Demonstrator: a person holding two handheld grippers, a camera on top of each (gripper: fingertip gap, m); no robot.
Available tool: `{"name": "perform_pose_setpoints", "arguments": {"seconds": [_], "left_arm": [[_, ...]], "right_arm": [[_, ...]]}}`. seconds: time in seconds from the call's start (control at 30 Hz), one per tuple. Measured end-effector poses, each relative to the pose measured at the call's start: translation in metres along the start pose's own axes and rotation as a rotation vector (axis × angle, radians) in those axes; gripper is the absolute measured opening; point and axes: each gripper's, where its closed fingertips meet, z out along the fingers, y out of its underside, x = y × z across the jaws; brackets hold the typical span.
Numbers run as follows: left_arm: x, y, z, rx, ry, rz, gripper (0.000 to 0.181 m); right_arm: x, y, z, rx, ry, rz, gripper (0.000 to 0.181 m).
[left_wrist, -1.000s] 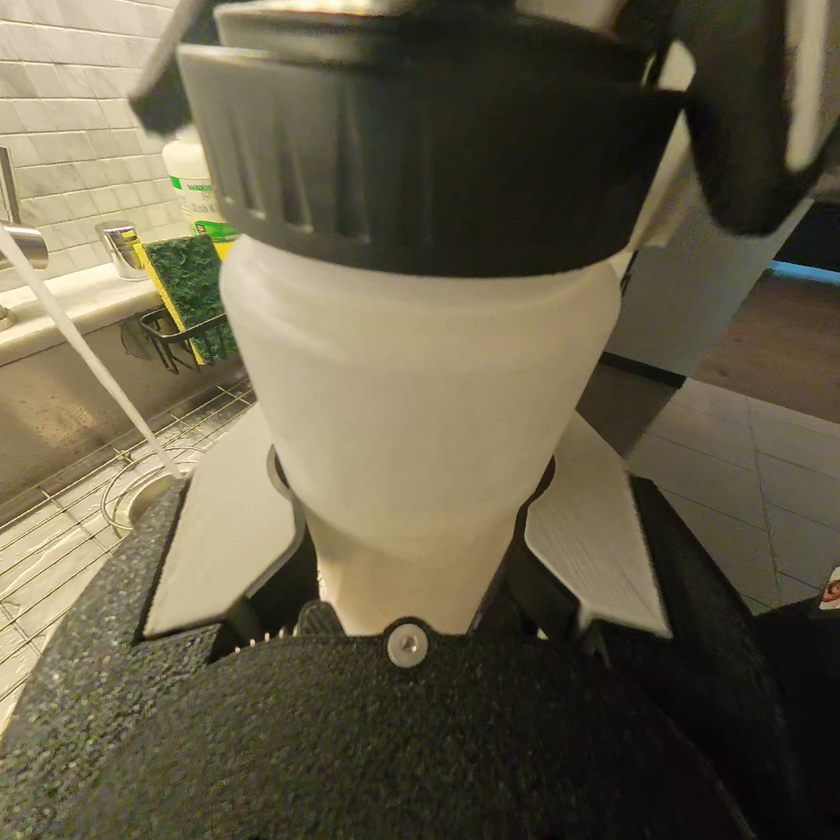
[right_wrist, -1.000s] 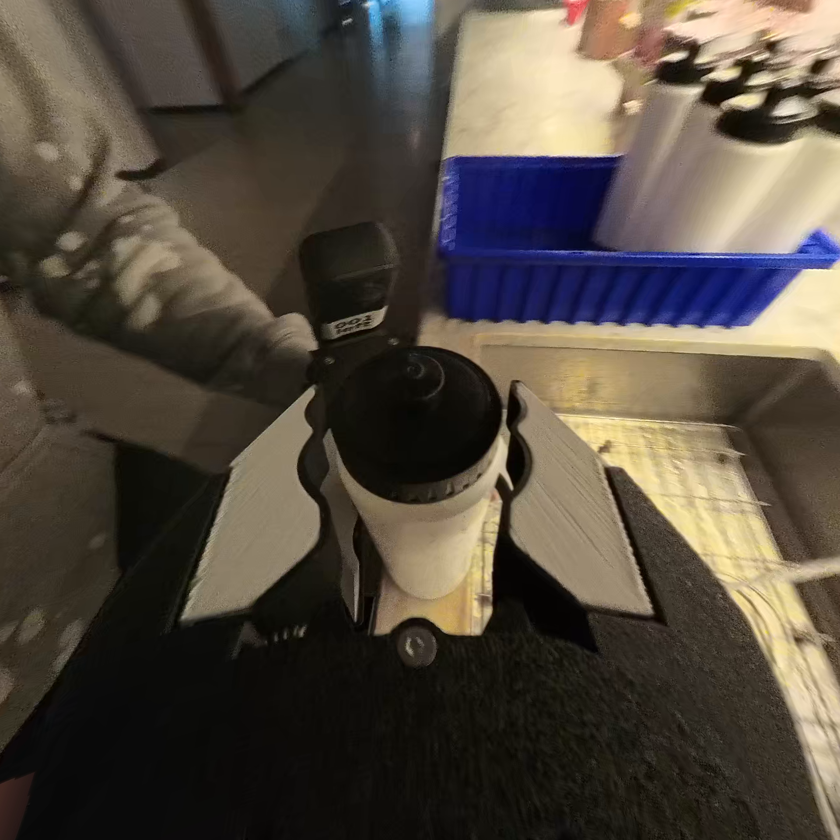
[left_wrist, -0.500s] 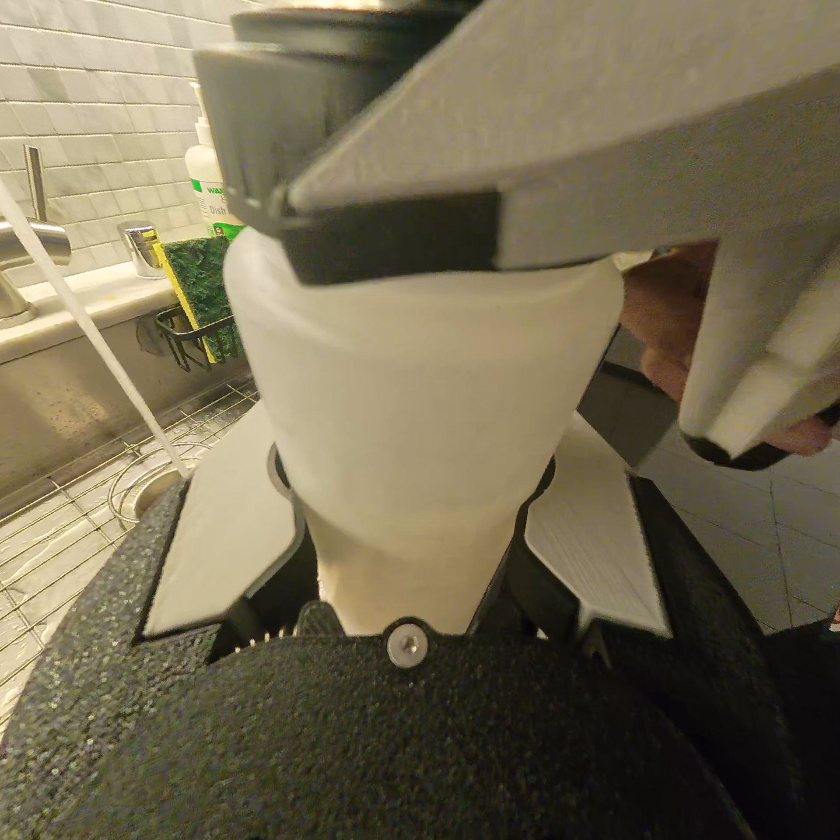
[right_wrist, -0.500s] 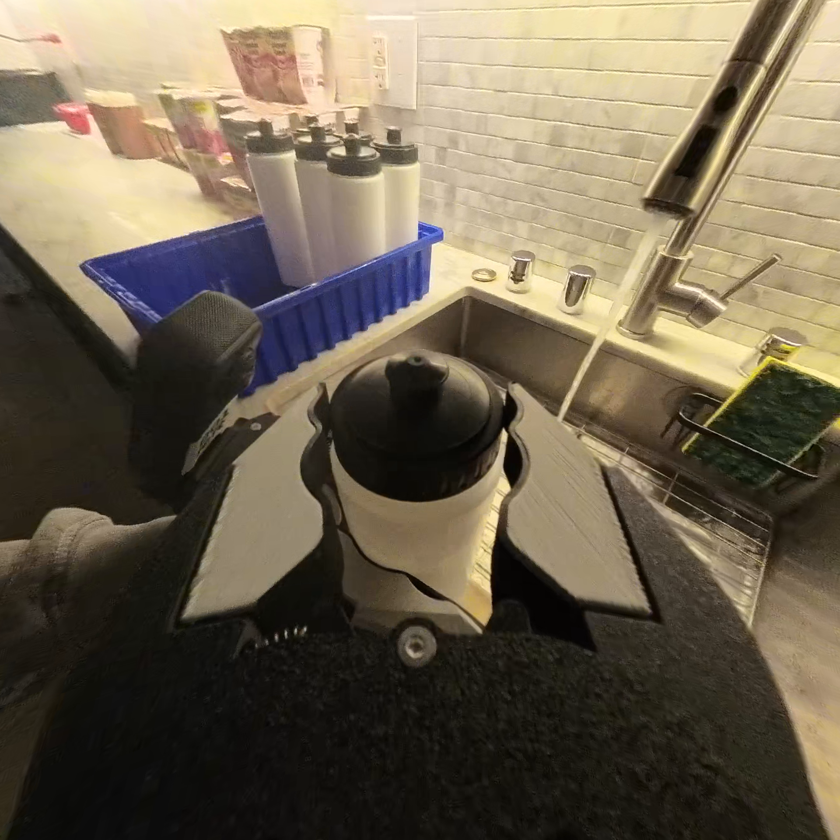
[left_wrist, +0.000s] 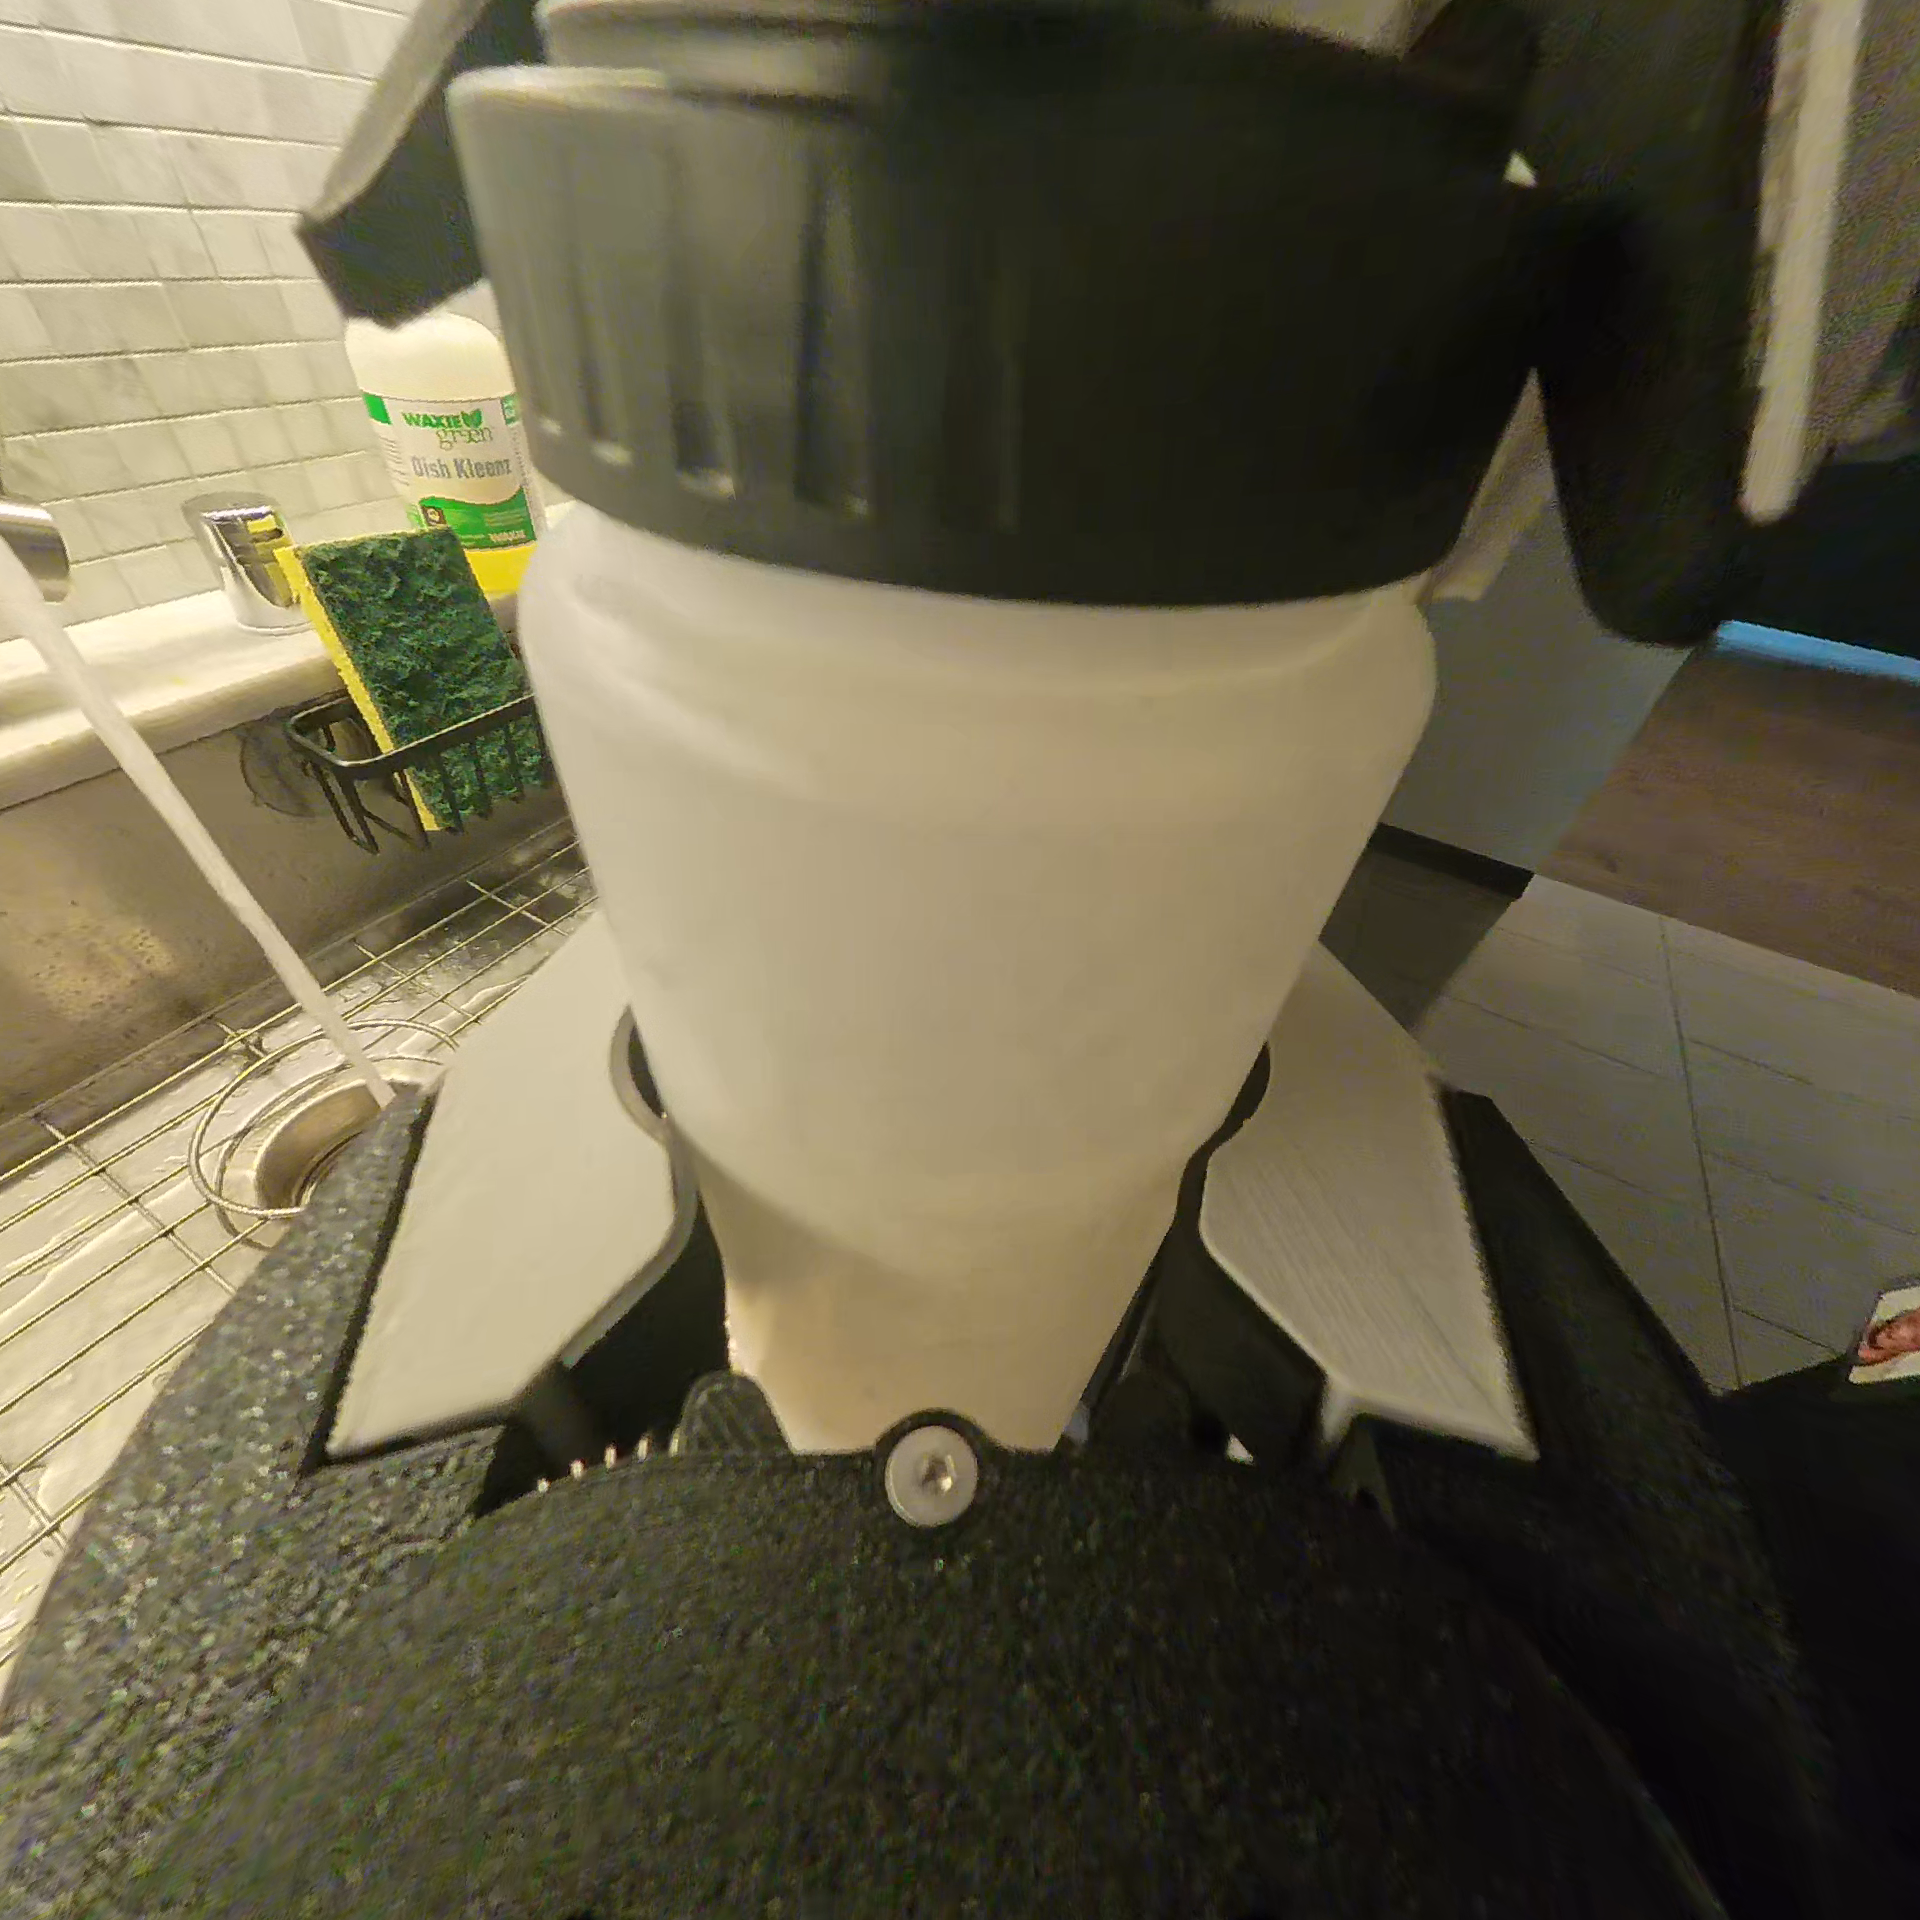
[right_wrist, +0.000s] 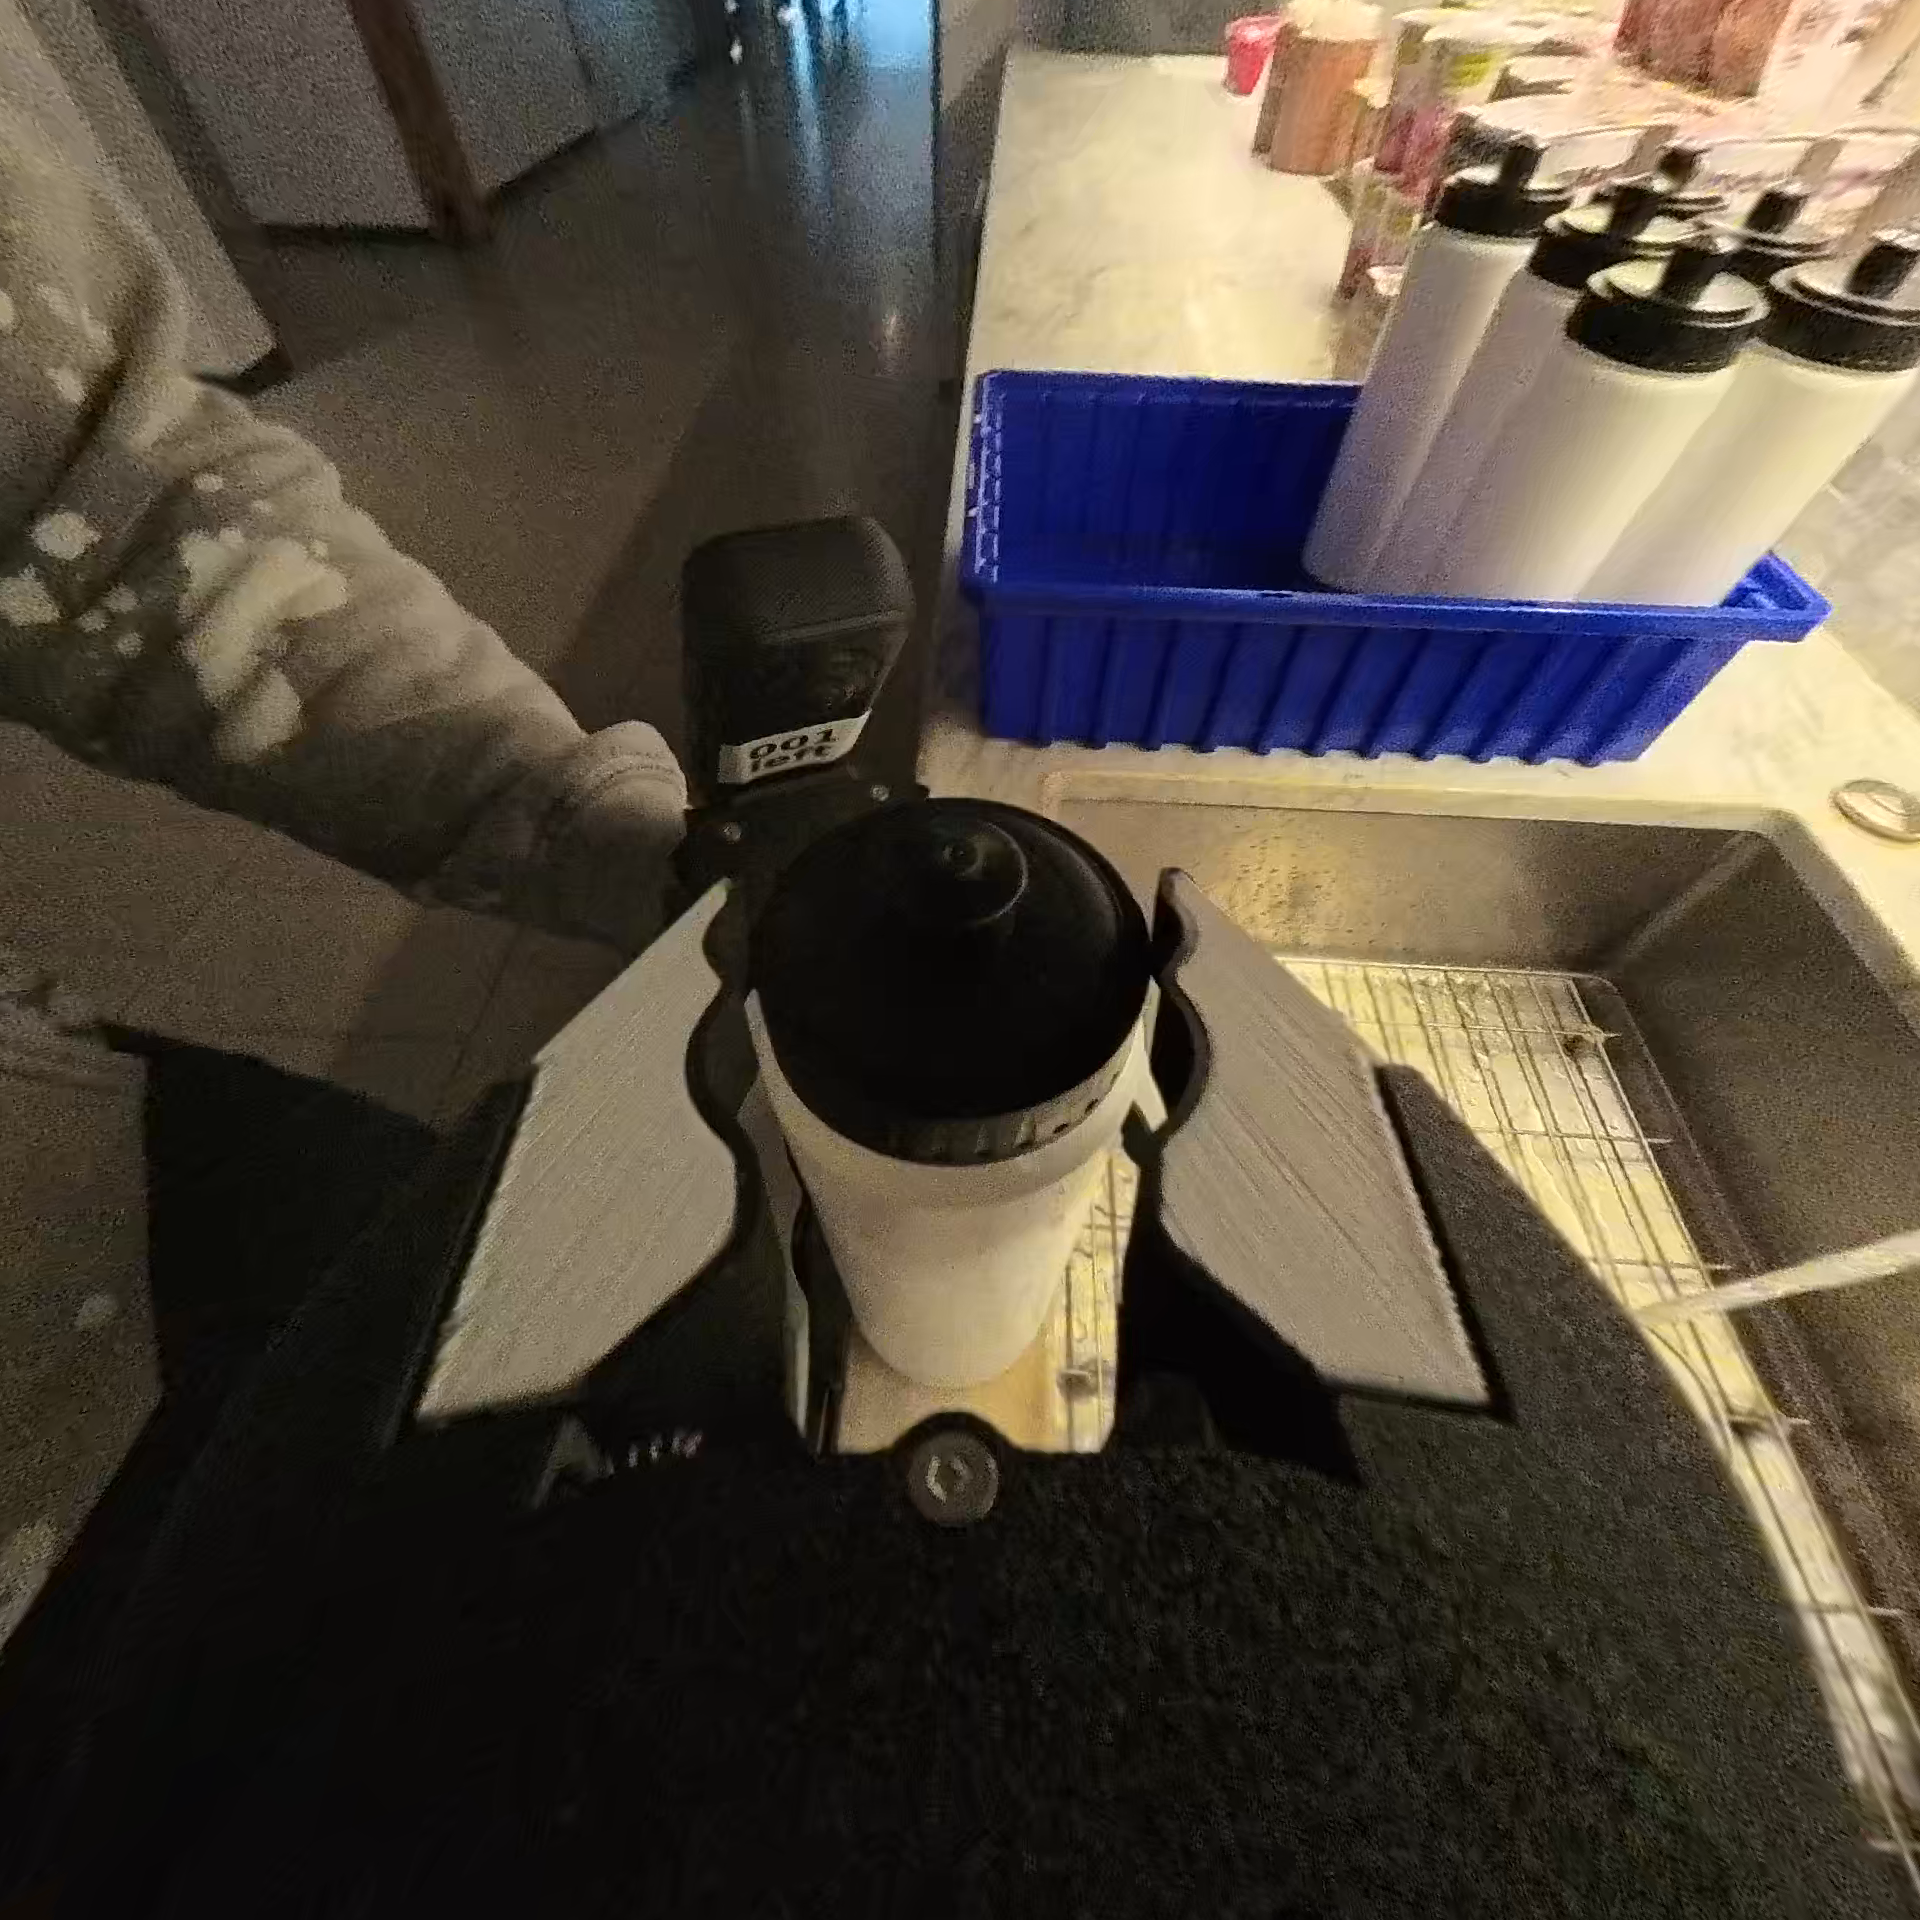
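A white squeeze bottle (left_wrist: 966, 883) with a ribbed black cap (left_wrist: 987, 312) fills the left wrist view. My left gripper (left_wrist: 940, 1049) is shut on the bottle's lower body and holds it upright at the sink's edge. My right gripper (right_wrist: 945, 894) is shut on the black cap (right_wrist: 935, 987) from above, with the white body (right_wrist: 935, 1247) showing below it. The right gripper's fingers (left_wrist: 1662, 312) flank the cap in the left wrist view. The left gripper's black housing (right_wrist: 790, 665) shows behind the bottle in the right wrist view.
Water streams (left_wrist: 187, 831) from a faucet into a steel sink with a wire grid (left_wrist: 125, 1195) and drain (left_wrist: 301, 1143). A green sponge (left_wrist: 416, 665) sits in a black caddy beside a soap bottle (left_wrist: 447, 436). A blue bin (right_wrist: 1299, 665) holds several white bottles (right_wrist: 1558, 436). A sleeve (right_wrist: 260, 727) is at left.
The right gripper turned around the cap half a second ago, facing the faucet wall, and has swung back to face the counter and bin. The left gripper has kept the bottle still.
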Motion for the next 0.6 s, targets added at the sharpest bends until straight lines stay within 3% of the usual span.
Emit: {"name": "perform_pose_setpoints", "arguments": {"seconds": [0.1, 0.27, 0.33, 0.4, 0.5, 0.6], "left_arm": [[-0.001, 0.000, 0.000, 0.003, -0.011, -0.002, 0.104], [-0.003, -0.001, 0.002, 0.020, -0.038, -0.009, 0.104], [-0.003, -0.001, 0.000, 0.024, -0.039, -0.009, 0.104], [-0.003, 0.000, 0.000, 0.017, -0.037, -0.009, 0.105], [-0.002, 0.000, 0.000, 0.010, -0.017, -0.008, 0.105], [-0.001, 0.001, -0.001, 0.010, 0.001, -0.007, 0.104]], "right_arm": [[0.007, -0.002, -0.002, 0.083, 0.213, 0.053, 0.076], [0.021, -0.001, -0.011, 0.155, 0.787, 0.188, 0.075], [0.022, 0.000, -0.011, 0.128, 0.870, 0.236, 0.075], [0.020, -0.001, -0.008, 0.106, 0.772, 0.236, 0.081], [0.012, -0.007, -0.009, 0.088, 0.422, 0.148, 0.089], [0.004, 0.006, -0.010, -0.058, 0.078, 0.059, 0.094]]}}
